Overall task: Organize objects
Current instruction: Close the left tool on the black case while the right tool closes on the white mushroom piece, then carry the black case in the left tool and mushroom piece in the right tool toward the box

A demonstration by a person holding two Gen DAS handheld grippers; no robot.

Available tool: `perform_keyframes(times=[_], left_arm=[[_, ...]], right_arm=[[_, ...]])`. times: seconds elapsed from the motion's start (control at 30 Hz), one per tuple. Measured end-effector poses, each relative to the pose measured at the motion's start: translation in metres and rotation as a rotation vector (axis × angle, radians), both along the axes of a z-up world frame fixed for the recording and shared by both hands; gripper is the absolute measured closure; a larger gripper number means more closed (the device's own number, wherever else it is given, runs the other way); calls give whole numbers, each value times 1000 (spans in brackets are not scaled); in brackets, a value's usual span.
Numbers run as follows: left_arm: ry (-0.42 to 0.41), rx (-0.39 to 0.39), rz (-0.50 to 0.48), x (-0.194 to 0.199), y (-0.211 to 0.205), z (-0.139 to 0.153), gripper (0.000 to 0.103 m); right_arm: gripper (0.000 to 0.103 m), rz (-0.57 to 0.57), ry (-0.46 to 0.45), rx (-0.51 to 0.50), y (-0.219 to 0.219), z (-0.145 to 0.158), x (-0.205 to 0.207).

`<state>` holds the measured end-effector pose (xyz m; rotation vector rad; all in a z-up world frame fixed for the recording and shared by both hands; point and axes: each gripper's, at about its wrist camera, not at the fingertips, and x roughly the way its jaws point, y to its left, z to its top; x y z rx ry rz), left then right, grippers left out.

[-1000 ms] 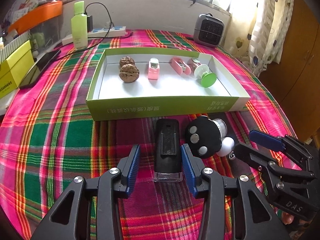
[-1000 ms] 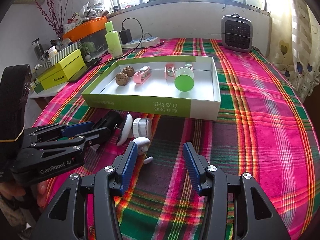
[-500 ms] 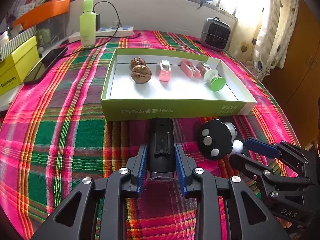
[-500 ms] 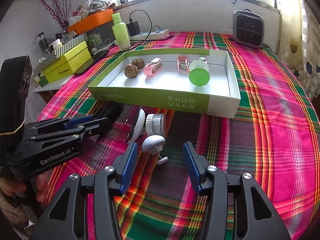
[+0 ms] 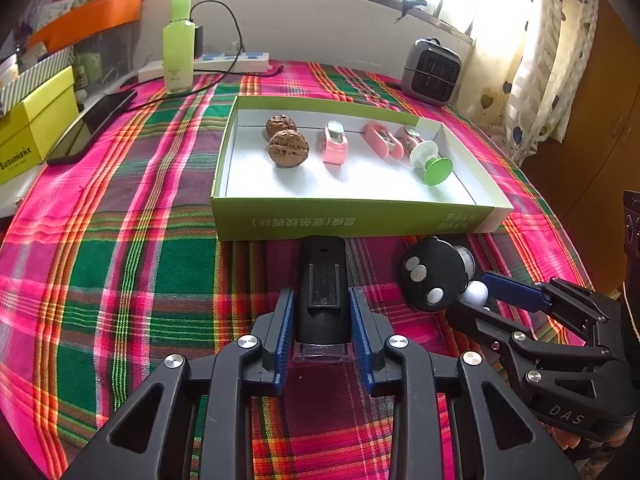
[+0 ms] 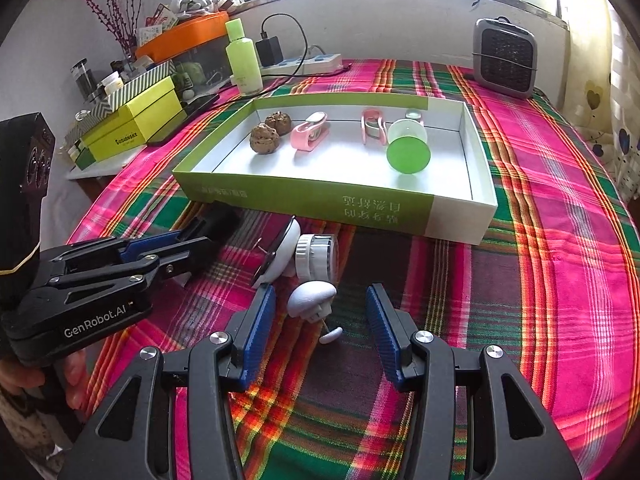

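Observation:
My left gripper [image 5: 322,320] is shut on a black oblong device [image 5: 323,280] with a clear end, just in front of the green box [image 5: 352,222]. It also shows in the right wrist view, left gripper [image 6: 192,240]. My right gripper [image 6: 320,296] is open, its blue pads either side of a white mushroom-shaped piece [image 6: 310,300] on the cloth without touching it. Beside that lie a black round disc [image 5: 434,274] and a white ribbed cylinder [image 6: 316,256]. Inside the box are two walnuts [image 5: 288,148], pink clips [image 5: 335,146] and a green-and-white spool [image 5: 432,164].
The plaid cloth covers the table. A grey heater [image 5: 434,72] stands at the back right, a green bottle [image 5: 178,44] and power strip [image 5: 224,62] at the back left. Yellow boxes [image 6: 132,128] and a dark phone [image 5: 92,124] lie at the left edge.
My left gripper's jaws have closed onto the black device. The right gripper has edged a little, so the white mushroom piece now sits between its fingers.

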<state>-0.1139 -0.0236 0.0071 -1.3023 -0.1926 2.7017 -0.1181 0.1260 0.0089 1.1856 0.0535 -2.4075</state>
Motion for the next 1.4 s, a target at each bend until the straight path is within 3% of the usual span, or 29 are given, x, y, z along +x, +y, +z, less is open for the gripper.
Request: perform_keyframes(times=[0.43, 1.4], left_arm=[[1, 1, -2, -1, 1, 0, 76], [10, -39, 1, -5, 7, 2, 78]], right_arm=[[77, 4, -2, -4, 0, -1, -2], [77, -20, -2, -18, 7, 0, -2]])
